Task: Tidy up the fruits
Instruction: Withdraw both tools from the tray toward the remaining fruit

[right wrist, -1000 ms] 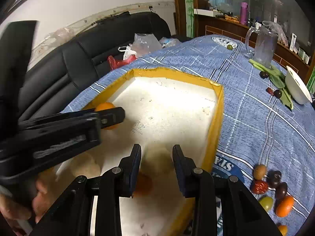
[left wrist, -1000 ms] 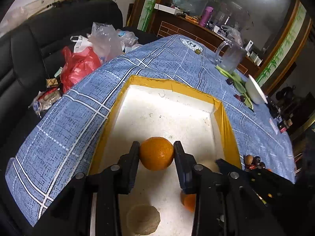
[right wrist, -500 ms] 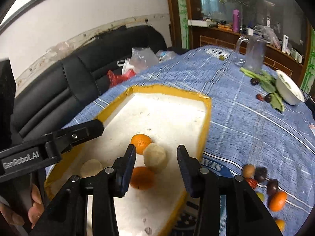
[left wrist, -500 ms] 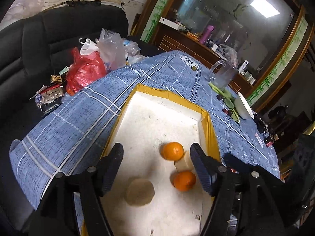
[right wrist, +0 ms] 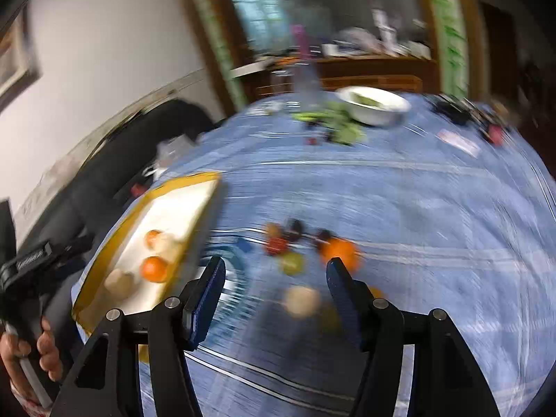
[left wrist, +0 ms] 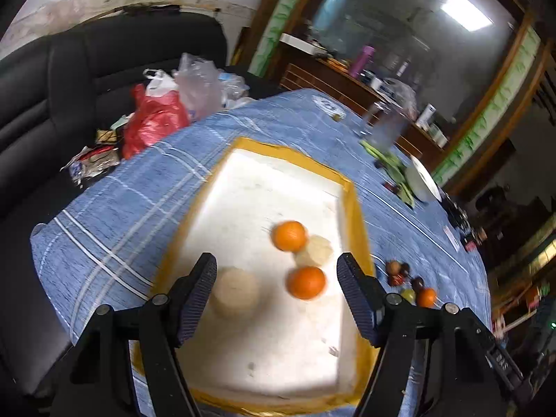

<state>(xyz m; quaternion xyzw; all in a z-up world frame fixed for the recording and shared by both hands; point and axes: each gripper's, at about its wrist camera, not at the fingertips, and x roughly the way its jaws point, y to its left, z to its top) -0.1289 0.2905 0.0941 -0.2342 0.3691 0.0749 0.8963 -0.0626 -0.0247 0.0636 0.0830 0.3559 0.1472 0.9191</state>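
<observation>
My left gripper (left wrist: 276,293) stands with jaws wide and empty above the white foam tray with yellow taped rim (left wrist: 356,208). Between those jaws lie two round orange citrus fruits (left wrist: 307,282), with two pale round fruits beside them: four pieces stowed. My right gripper (right wrist: 274,286) also has jaws wide, holding nothing, over the blue checked cloth on the counter (right wrist: 417,201). Ahead of those jaws sits a loose cluster of small mixed fruits (right wrist: 293,243), one pale fruit between them; blur hides detail. These remain, in my judgement. The tray's long axis runs away from my left jaws.
</observation>
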